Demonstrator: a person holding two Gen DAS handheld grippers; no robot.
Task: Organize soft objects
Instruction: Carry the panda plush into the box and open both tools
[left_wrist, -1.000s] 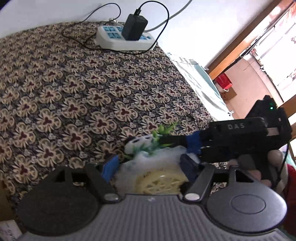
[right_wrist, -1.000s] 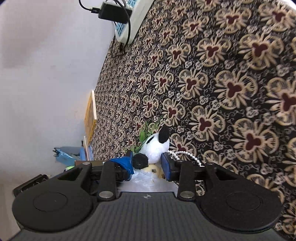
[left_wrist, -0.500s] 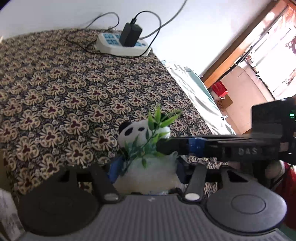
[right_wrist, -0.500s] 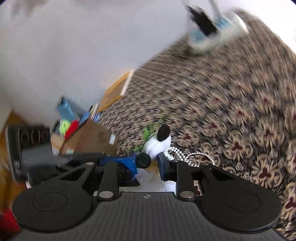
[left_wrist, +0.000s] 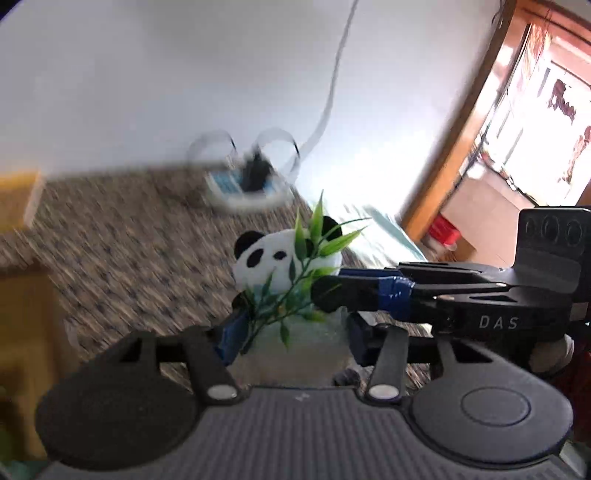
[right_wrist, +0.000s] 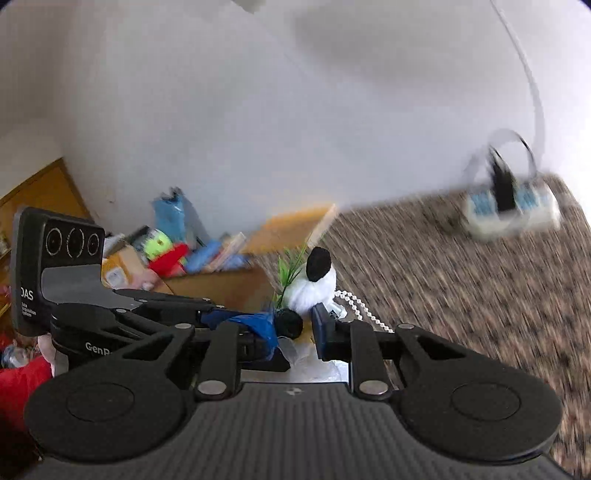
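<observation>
A panda (left_wrist: 275, 258) in a clear bag (left_wrist: 314, 347), with a green sprig (left_wrist: 314, 243) and a bead string (right_wrist: 364, 314), is shown at lower centre of both views, lifted above the patterned bed (left_wrist: 122, 251). The bag is clamped between the part-closed pads of the left gripper (left_wrist: 293, 338), whose jaws have just been closing. The right gripper (left_wrist: 325, 291), entering from the right of the left view, is seen pinched nearly shut at the panda's side; whether fabric or sprig is caught cannot be told. Slippage is judged likely: film is slick, the load soft. The dangling beads could snag, or the sprig tear loose. A power strip (right_wrist: 513, 206) lies well apart, upper right.
</observation>
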